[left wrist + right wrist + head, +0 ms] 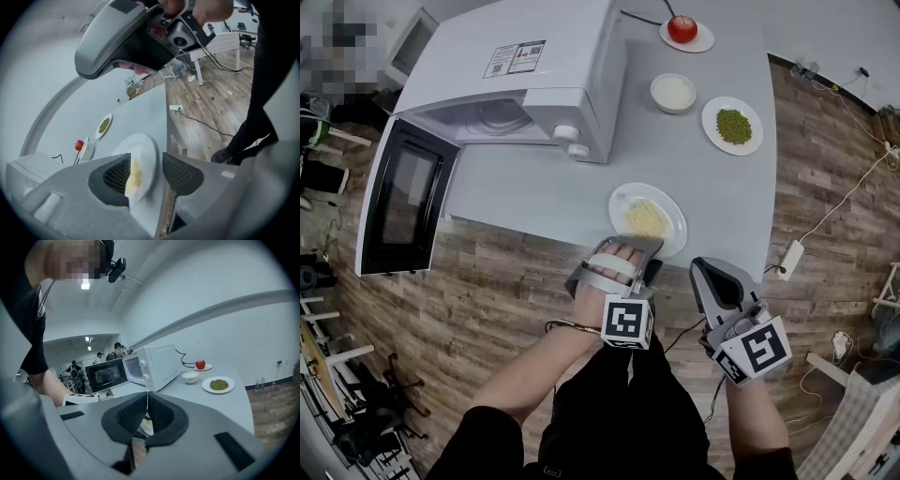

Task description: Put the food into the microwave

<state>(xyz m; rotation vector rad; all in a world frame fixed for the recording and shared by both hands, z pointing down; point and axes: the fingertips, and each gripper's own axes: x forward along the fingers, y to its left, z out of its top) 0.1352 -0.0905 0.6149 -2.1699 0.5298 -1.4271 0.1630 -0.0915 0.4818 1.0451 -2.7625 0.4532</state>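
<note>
A white plate of yellow shredded food (pixel 648 218) lies at the front edge of the grey table (pixel 534 192). My left gripper (pixel 628 251) stands open at its near rim. In the left gripper view the plate's rim (pixel 143 154) runs between the two spread pads of the left gripper (pixel 146 171), and I see no squeeze on it. The white microwave (pixel 525 75) stands at the back left with its door (pixel 401 192) swung wide open. My right gripper (pixel 712 272) hangs off the table's front edge, to the right of the plate. In its own view the right gripper (pixel 147 411) is shut, empty.
Behind the plate stand a white bowl (pixel 673 92), a plate of green peas (pixel 732 125) and a red apple on a saucer (pixel 682 28). The open door overhangs the table's left end. A power strip (pixel 791 258) and cables lie on the wooden floor at the right.
</note>
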